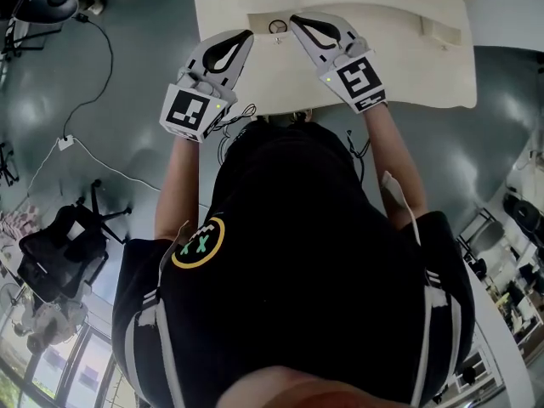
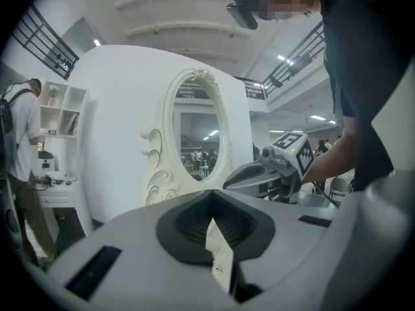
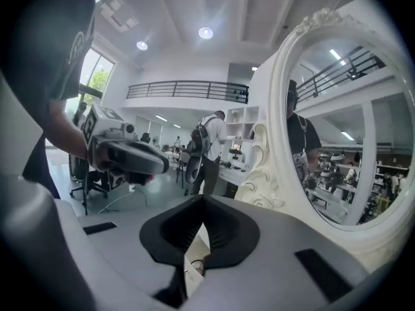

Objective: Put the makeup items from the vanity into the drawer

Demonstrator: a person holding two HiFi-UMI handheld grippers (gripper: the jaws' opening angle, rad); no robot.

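Note:
The white vanity [image 1: 425, 66] stands in front of me at the top of the head view. Both grippers hover over its front part, tips pointing toward each other. My left gripper [image 1: 246, 35] is shut with nothing between its jaws, and its tip [image 2: 211, 198] points toward the oval mirror [image 2: 198, 135]. My right gripper [image 1: 293, 19] is also shut and holds nothing. A small round dark-rimmed thing [image 1: 278, 26] lies on the vanity between the two tips; I cannot tell what it is. No makeup items show clearly.
The ornate cream mirror frame [image 3: 350, 141] rises close on the right. A small raised box [image 1: 438, 32] sits on the vanity's right part. A black office chair [image 1: 64, 245] and a cable [image 1: 102, 66] are on the floor to the left. People [image 3: 207, 148] stand farther back.

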